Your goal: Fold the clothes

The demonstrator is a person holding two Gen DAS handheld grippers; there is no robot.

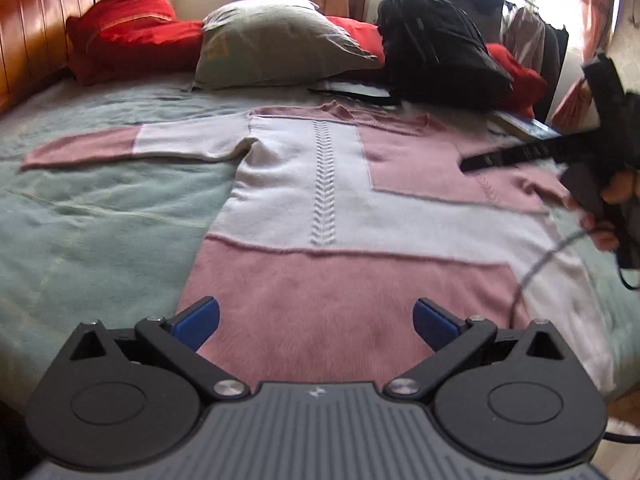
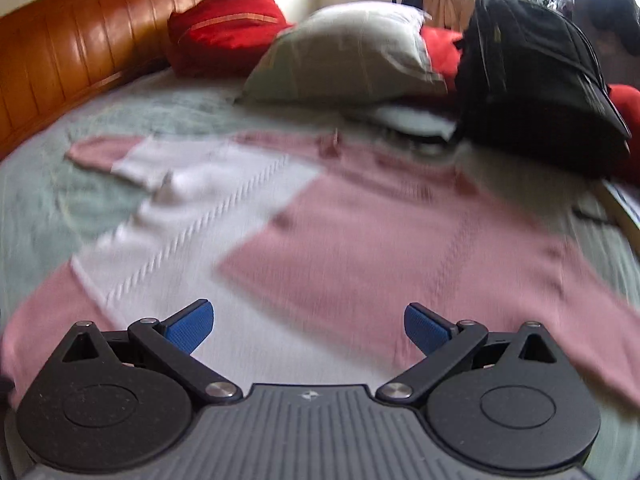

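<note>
Only the left view shows the person's hand (image 1: pixel 612 196); both claws (image 1: pixel 316 322) (image 2: pixel 309 326) gape above the sweater (image 1: pixel 340 216).

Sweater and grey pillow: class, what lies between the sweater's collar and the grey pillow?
In the left wrist view, only bare bedcover separates the sweater collar from the grey pillow. The black backpack sits off to the right.

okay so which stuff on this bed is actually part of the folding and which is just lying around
Part of the job: pink and white sweater, left gripper, right gripper, both open.

Just lying about: grey pillow, red cushion, black backpack, green bedspread.
</note>
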